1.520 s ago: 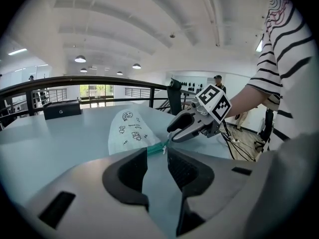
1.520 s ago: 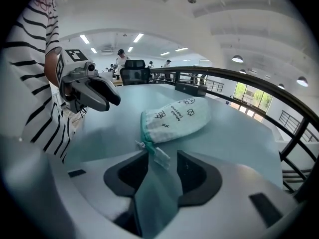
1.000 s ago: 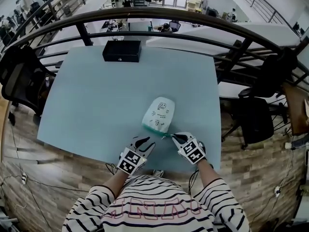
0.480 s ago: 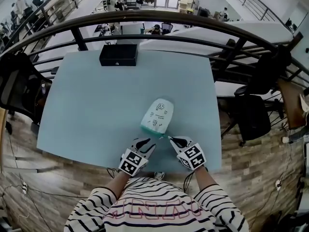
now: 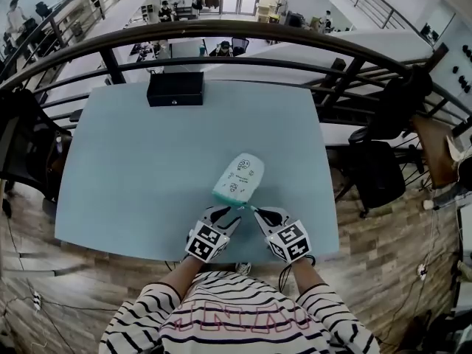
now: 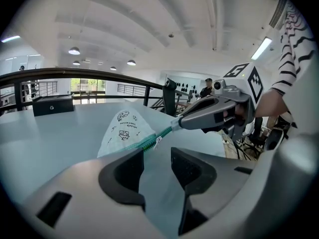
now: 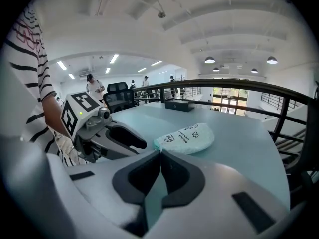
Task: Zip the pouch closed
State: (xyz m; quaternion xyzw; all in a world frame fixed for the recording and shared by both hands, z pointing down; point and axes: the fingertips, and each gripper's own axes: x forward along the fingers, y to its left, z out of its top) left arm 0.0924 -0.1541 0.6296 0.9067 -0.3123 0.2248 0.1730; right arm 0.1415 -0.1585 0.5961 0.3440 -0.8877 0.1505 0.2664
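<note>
Now the pouch [image 5: 239, 175] runs up-frame from my right hand-held gripper [image 5: 254, 209], pinching its zip end; my left hand-held gripper [image 5: 230, 212] just spread empty.

White shirt [image 5: 236, 319], black stripes, pink chest lettering. Pale grey shells on left gripper [image 5: 225, 212], right gripper [image 5: 257, 210]; black-and-white marker cubes [image 5: 206, 243].

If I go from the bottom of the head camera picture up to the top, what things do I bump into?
Striped shirt → left claw (jaws just opened, empty) beside right claw → pouch, its near end pinched in the right claw → black box → railing.
</note>
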